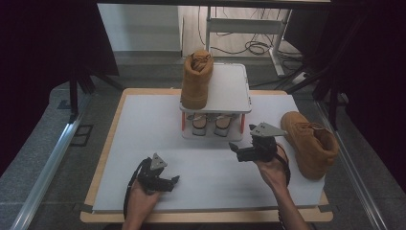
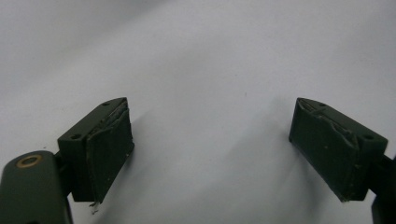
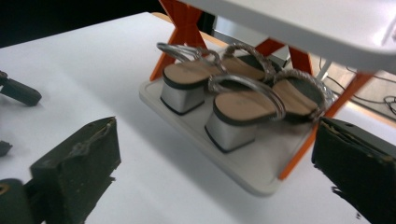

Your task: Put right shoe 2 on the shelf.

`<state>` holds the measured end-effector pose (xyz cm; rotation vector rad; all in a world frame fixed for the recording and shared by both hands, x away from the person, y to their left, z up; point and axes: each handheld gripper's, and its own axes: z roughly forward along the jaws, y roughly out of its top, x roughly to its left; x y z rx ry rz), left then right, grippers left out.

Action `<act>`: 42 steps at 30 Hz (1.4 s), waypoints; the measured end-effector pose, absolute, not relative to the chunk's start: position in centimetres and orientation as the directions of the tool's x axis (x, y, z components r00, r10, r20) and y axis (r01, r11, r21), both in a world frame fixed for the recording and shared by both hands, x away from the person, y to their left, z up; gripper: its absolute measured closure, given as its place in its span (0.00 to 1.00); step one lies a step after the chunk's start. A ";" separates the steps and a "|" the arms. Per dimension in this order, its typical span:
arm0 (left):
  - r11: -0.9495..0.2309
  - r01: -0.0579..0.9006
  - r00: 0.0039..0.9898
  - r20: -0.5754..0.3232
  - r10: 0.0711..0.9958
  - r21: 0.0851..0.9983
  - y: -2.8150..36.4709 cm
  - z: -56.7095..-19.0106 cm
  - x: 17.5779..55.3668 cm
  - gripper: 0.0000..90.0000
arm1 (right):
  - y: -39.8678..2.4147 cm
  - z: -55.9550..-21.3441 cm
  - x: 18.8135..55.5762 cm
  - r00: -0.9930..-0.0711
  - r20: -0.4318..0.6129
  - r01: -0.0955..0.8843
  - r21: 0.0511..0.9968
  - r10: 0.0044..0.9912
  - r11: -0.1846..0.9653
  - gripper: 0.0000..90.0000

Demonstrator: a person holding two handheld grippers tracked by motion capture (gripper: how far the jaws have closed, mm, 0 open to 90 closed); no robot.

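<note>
Dark curtains are hanging on both sides of the workspace, and a white-topped bench (image 1: 143,143) with a pale wooden edge is standing between them, with cables lying on the floor behind it. At the far middle of the bench a small two-tier shoe rack (image 1: 230,91) is standing on orange legs. One tan lace-up boot (image 1: 196,79) is sitting upright on the left part of the rack's white top shelf. A pair of silver block-heeled sandals (image 3: 233,100) is resting side by side on the lower shelf, heels facing the person. A second tan boot (image 1: 310,143) is standing on the bench at the right, apart from the rack and just beside the right gripper (image 1: 246,148).

The right gripper is hovering in front of the rack's lower shelf, pointing towards the sandals, in the person's right hand (image 1: 273,170). Its jaws are standing wide apart with nothing between them; in the right gripper view the sandals are lying ahead between the two pads, not touched.

The left gripper (image 1: 165,182) is lying low over the near left part of the bench in the left hand (image 1: 141,201), well apart from the rack and both boots. Its jaws are also gaping wide, holding nothing, with bare white bench surface showing between the pads (image 2: 109,151).
</note>
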<state>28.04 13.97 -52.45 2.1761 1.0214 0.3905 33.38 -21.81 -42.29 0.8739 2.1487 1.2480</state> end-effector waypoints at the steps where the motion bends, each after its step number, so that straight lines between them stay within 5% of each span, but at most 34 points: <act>1: -0.451 0.555 0.646 -0.020 0.763 0.699 14.0 -52.5 28.0 0.15 | -22.1 -42.5 33.2 -0.663 -0.100 0.284 0.884 0.742 0.372 0.00; 42: -0.453 0.557 0.646 -0.020 0.763 0.696 14.0 -52.4 28.0 0.15 | -29.6 -46.2 27.8 -0.517 -0.104 0.366 0.870 0.850 0.329 0.00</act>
